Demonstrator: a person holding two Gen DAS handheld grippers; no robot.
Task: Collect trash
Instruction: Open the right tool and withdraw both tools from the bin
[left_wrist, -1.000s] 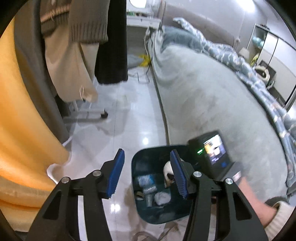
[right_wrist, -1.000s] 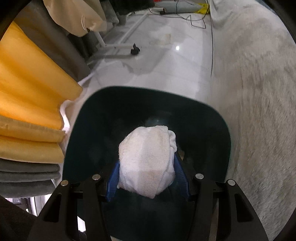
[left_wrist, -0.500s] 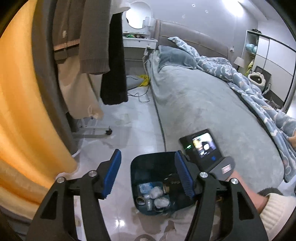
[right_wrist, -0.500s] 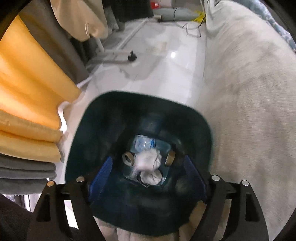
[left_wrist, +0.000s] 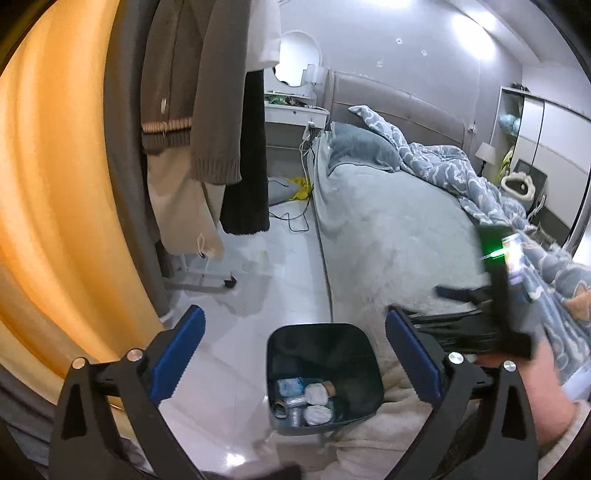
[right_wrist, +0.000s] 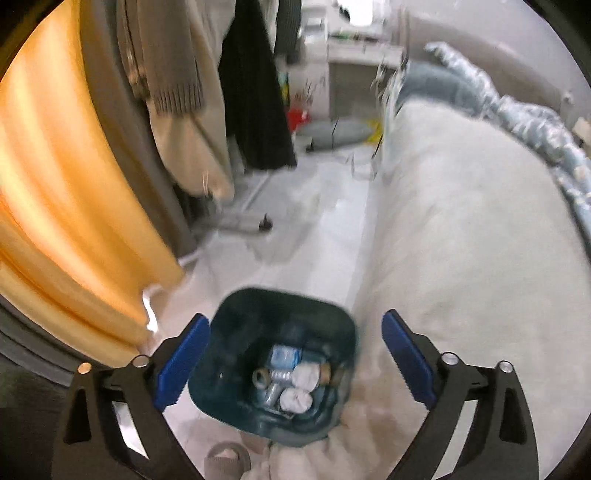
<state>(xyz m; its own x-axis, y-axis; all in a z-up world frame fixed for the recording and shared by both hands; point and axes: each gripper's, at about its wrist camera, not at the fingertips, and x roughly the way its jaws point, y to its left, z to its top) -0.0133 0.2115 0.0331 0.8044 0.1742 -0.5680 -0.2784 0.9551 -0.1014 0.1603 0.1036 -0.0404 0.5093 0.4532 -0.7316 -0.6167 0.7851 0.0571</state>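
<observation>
A dark teal trash bin (left_wrist: 354, 334) stands on the floor beside the bed, with crumpled white tissues (left_wrist: 316, 393), a plastic wrapper and tape rolls at its bottom. It also shows in the right wrist view (right_wrist: 229, 387), with a white wad (right_wrist: 295, 400) inside. My left gripper (left_wrist: 295, 354) is open and empty, high above the bin. My right gripper (right_wrist: 293, 363) is open and empty, also above the bin. The right gripper's body (left_wrist: 491, 325) shows at the right of the left wrist view.
A bed with a pale fleece blanket (left_wrist: 388, 236) fills the right side. Orange curtains (left_wrist: 55, 206) and hanging clothes (left_wrist: 207, 122) on a wheeled rack line the left. Cables (left_wrist: 295, 221) lie on the white floor. A slipper (right_wrist: 227, 461) lies near the bin.
My right gripper opened and dropped the white tissue wad into the bin. Both grippers then rose and drew back from the bin.
</observation>
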